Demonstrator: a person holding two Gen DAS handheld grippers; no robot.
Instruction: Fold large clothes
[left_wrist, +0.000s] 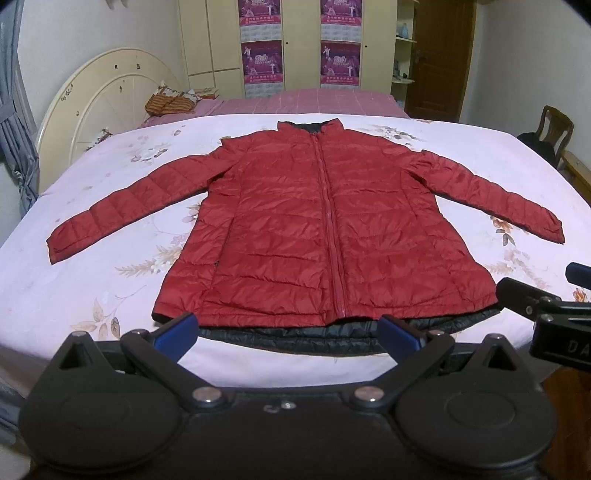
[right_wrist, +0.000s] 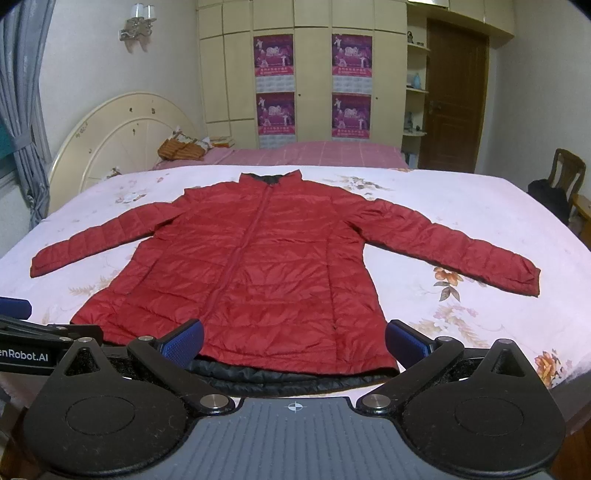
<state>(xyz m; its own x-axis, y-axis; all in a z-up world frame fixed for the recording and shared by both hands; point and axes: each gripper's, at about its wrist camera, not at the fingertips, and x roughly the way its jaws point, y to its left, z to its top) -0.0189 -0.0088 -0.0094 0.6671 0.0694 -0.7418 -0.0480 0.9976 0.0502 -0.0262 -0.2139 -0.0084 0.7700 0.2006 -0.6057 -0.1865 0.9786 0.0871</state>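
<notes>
A red quilted jacket (left_wrist: 317, 229) (right_wrist: 258, 266) lies flat and zipped on the bed, collar at the far side, both sleeves spread outward. Its dark lining shows along the near hem (left_wrist: 295, 334) (right_wrist: 280, 374). My left gripper (left_wrist: 288, 334) hovers open just before the hem, its blue pads (left_wrist: 177, 332) wide apart and empty. My right gripper (right_wrist: 295, 339) is likewise open over the hem, with nothing between its blue pads (right_wrist: 184, 341). The right gripper (left_wrist: 554, 310) shows at the right edge of the left wrist view, and the left gripper (right_wrist: 22, 332) at the left edge of the right wrist view.
The bed carries a pale floral sheet (left_wrist: 110, 206) (right_wrist: 461, 221), with a pink checked cover (left_wrist: 314, 101) farther back. A cream headboard (left_wrist: 107, 99) stands at the left, wardrobes (right_wrist: 314, 74) behind, a wooden chair (right_wrist: 567, 173) and door (right_wrist: 454, 96) at the right.
</notes>
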